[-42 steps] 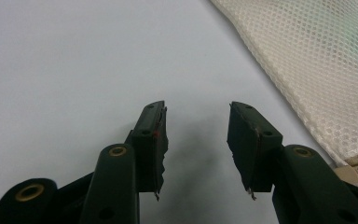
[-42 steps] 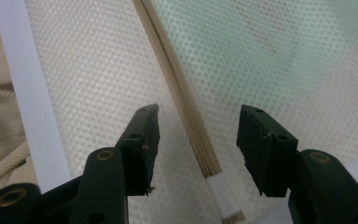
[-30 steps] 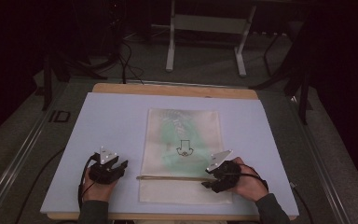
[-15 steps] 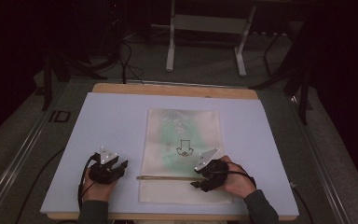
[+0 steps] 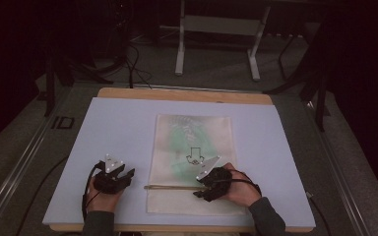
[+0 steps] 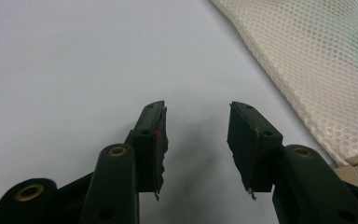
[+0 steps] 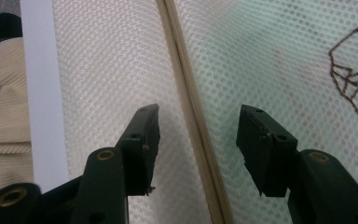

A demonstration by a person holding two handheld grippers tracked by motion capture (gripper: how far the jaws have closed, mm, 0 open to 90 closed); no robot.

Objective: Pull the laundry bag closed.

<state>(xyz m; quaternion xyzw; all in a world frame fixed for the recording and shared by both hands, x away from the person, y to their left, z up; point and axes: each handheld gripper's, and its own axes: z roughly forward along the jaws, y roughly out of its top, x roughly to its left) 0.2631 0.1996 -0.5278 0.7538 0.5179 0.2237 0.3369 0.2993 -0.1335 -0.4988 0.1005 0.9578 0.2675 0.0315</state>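
A white mesh bag (image 5: 192,162) lies flat in the middle of the pale blue mat (image 5: 118,128), with something green inside and a dark outline printed on it (image 7: 352,79). A zipper band (image 5: 170,187) crosses its near part. My right gripper (image 5: 206,189) hovers over the bag's near right, open, its jaws either side of the zipper band (image 7: 191,107). My left gripper (image 5: 123,177) rests open on the mat left of the bag, nothing between its jaws; the bag's edge (image 6: 317,60) lies to its right.
The mat sits on a wooden table (image 5: 187,94). Beyond it a metal stand (image 5: 216,29) and cables (image 5: 133,64) rest on the grey floor. A light ribbed sleeve (image 7: 0,116) shows past the mat's edge.
My right gripper has slid left along the bag's near part, toward the zipper band's middle. The left gripper has stayed put.
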